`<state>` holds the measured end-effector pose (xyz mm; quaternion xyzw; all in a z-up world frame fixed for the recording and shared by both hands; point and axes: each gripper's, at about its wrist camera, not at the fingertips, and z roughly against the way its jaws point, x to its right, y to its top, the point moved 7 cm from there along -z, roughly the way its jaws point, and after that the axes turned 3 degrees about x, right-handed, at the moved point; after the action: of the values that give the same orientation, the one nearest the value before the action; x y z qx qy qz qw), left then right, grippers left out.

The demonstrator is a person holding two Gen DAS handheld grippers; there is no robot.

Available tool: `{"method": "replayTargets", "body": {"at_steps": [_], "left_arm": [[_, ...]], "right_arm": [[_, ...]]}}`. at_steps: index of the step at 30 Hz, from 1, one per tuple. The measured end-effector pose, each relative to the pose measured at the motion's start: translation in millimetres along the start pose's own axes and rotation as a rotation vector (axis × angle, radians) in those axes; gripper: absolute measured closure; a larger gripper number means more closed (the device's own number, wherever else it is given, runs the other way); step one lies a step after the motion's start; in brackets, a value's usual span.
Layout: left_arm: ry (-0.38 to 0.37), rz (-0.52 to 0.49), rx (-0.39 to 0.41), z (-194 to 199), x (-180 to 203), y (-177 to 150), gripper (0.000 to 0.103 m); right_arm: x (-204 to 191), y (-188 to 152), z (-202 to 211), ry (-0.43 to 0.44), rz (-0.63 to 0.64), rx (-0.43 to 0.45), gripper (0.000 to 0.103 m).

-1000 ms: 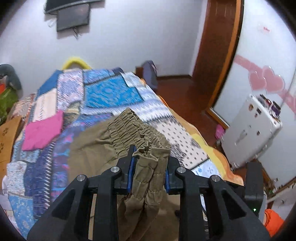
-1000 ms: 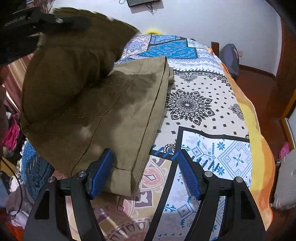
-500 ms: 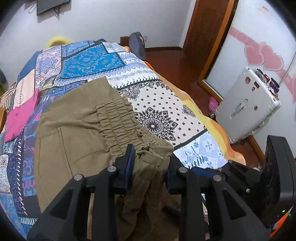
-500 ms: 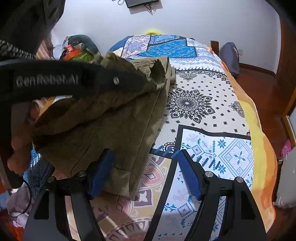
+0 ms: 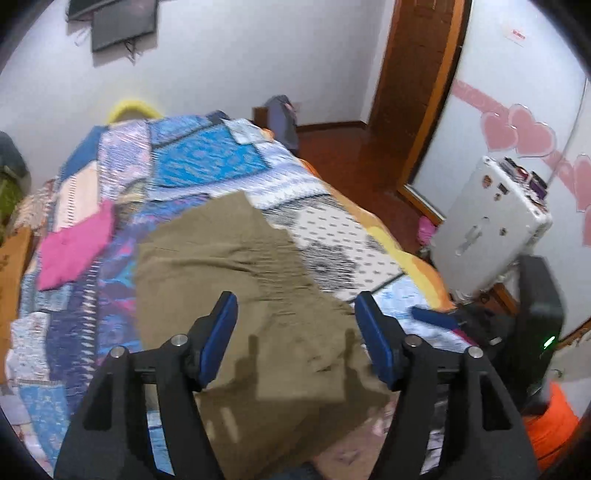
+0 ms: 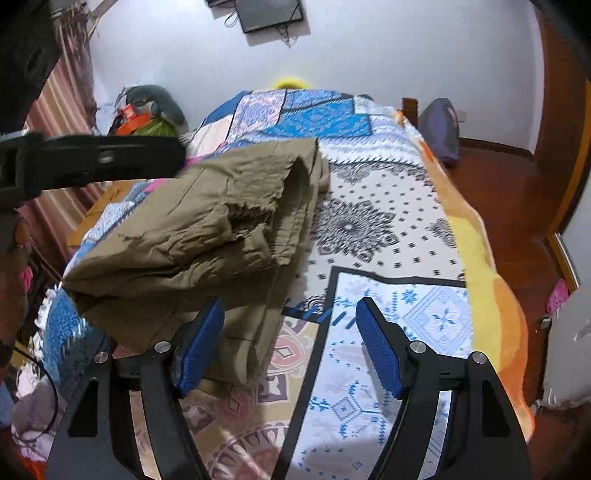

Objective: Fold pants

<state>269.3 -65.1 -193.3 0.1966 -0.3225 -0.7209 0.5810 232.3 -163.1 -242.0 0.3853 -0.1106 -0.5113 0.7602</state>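
Left wrist view: left tool [image 5: 295, 339], jaws opening, nothing gripped; olive pants [image 5: 236, 280] lay folded on the patchwork bed [image 5: 207, 162] below it. Right wrist view: right tool [image 6: 290, 345], jaws wide, empty; pants [image 6: 207, 229] bunched on bed [image 6: 388, 206], left of it.

No readable txt anywhere from where I stand. Small white sticker w/ red print [image 5: 519, 35] on the white wardrobe door [image 5: 517, 92] is too tiny & blurred to make out. Nothing legible elsewhere.
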Motion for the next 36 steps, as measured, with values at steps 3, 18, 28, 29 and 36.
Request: {"method": "replayTargets", "body": {"at_steps": [3,18,28,29,36], "left_arm": [[0.065,-0.002,-0.025,-3,-27,-8,0.028],[0.073,0.063,-0.16,-19,-96,-86,0.024],[0.126,0.126,-0.083,-18,-150,-41,0.024],[0.128,0.135,-0.082,-26,-155,-32,0.024],[0.045,0.193,-0.136,-94,-177,9,0.024]], "right_arm": [[1,10,10,-0.016,0.005,0.044,0.033],[-38,31,-31,-0.015,0.108,0.048,0.032],[-26,13,-41,0.043,0.051,-0.001,0.03],[-28,13,-40,0.036,0.068,0.004,0.03],[-24,11,-41,0.065,0.035,0.011,0.03]]}}
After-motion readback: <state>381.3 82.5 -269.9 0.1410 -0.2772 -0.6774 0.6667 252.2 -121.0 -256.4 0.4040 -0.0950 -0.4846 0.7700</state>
